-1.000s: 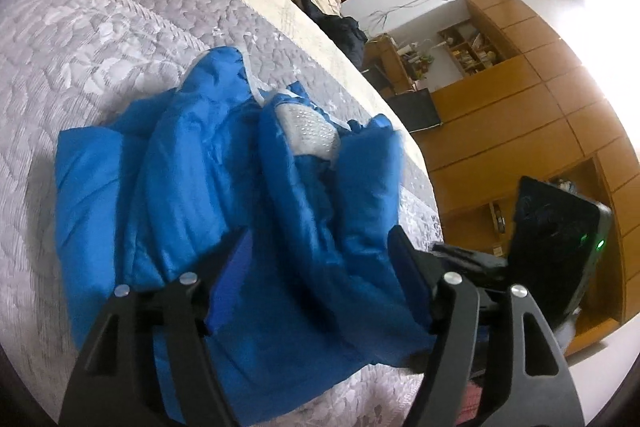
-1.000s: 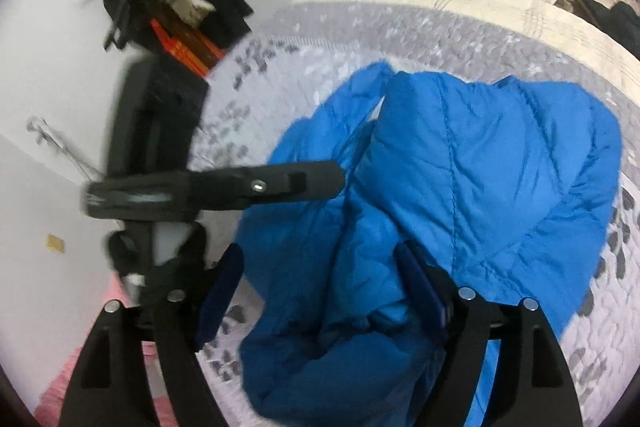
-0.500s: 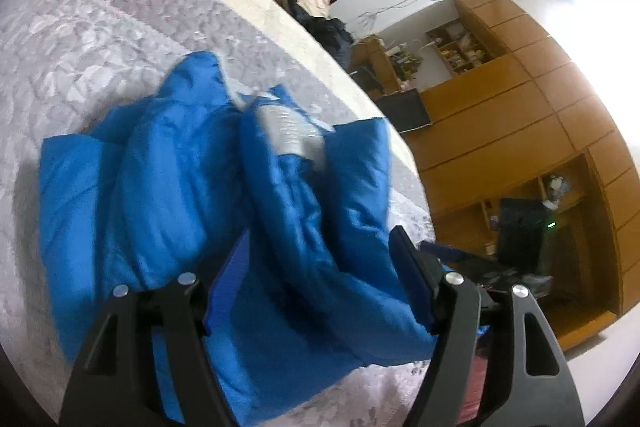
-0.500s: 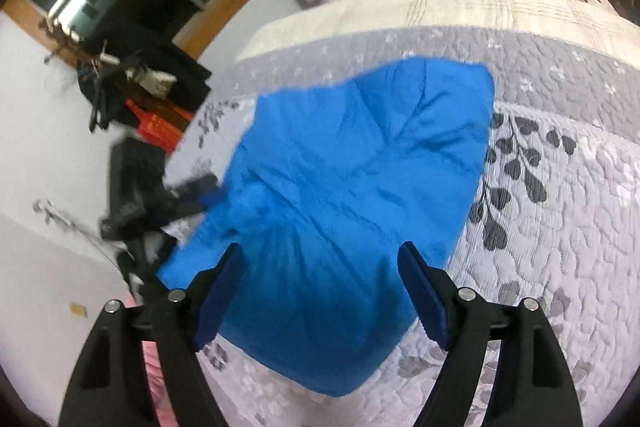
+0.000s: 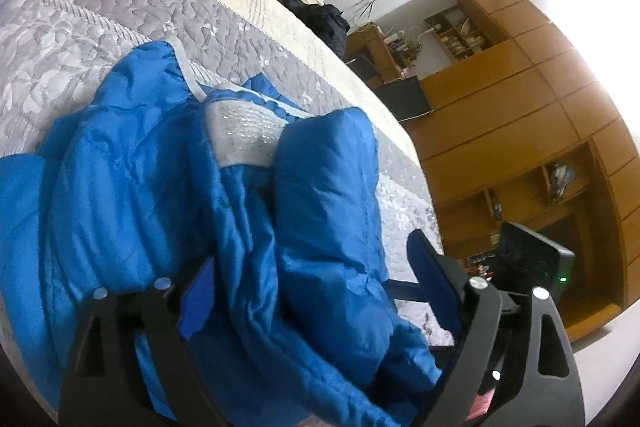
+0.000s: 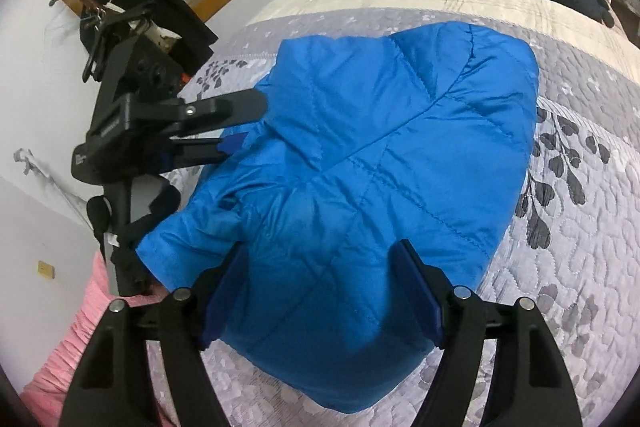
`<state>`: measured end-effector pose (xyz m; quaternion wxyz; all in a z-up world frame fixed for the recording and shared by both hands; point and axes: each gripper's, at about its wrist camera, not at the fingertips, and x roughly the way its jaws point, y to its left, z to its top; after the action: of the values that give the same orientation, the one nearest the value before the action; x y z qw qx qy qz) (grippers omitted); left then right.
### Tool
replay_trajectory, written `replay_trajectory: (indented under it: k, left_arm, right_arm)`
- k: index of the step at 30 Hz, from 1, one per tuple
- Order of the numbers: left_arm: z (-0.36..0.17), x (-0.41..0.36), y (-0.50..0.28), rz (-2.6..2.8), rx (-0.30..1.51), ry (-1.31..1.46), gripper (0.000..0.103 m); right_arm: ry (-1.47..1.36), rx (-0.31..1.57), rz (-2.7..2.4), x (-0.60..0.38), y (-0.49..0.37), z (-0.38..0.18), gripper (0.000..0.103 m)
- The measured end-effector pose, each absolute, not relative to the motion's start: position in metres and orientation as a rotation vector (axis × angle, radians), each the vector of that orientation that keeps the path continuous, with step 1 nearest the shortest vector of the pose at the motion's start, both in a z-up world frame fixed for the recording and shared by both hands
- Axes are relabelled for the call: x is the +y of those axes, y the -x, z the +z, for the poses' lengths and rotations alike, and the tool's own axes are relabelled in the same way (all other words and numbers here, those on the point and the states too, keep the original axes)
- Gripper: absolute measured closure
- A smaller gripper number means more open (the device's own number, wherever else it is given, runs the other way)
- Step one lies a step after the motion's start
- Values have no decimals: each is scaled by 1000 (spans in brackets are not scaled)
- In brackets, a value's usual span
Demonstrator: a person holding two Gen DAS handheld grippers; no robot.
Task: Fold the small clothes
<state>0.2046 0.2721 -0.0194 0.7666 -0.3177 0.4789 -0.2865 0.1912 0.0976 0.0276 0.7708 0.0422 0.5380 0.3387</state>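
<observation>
Jacket: blue padded jacket (image 6: 360, 155) lies bunched on the bed (image 6: 580, 211), folded part-way.
Left claw (image 5: 320, 287): jaws spread, straddling a jacket fold, no grip.
Right claw (image 6: 324, 287): jaws spread over the jacket's near edge.
Step, judged: flatten fold.
Do well: pinch one layer only, pull taut, align edges.
</observation>
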Motion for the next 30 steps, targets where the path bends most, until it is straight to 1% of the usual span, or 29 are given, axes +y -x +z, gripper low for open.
replay_trajectory:
  k: [4, 5, 6, 7, 8, 9, 10, 11, 14, 17, 21, 30]
  left_arm:
    - [-16, 252, -209, -578, 1060, 586, 16]
    - [-15, 248, -209, -569, 1061, 566, 25]
    - [-13, 244, -210, -561, 1063, 538, 31]
    - [-11, 239, -211, -550, 1069, 509, 43]
    - [-11, 236, -213, -530, 1076, 486, 52]
    - [-11, 233, -215, -523, 1079, 478, 57]
    - [-11, 231, -216, -521, 1077, 472, 66]
    - [-10, 230, -216, -517, 1073, 468, 72]
    - [-4, 228, -213, -511, 1040, 460, 82]
    - [2, 236, -209, -520, 1007, 489, 85]
    - [12, 253, -201, -542, 975, 526, 87]
    - [34, 320, -183, -554, 925, 578, 87]
  right_arm:
    - [-74, 1158, 734, 103, -189, 28, 26]
    - [-70, 1156, 733, 103, -189, 27, 26]
    - [-69, 1156, 733, 102, -189, 27, 26]
    - [-68, 1155, 732, 102, -189, 28, 26]
    - [-72, 1154, 733, 102, -188, 28, 26]
    - [-78, 1156, 735, 101, -190, 27, 26]
    - [-86, 1157, 739, 99, -191, 27, 26]
    - [-94, 1159, 744, 98, -191, 27, 26]
    - [-109, 1156, 760, 92, -189, 33, 27]
    - [-125, 1139, 779, 81, -185, 44, 27]
    - [-132, 1112, 734, 63, -184, 54, 27]
    - [-204, 1198, 719, 58, -195, 18, 27]
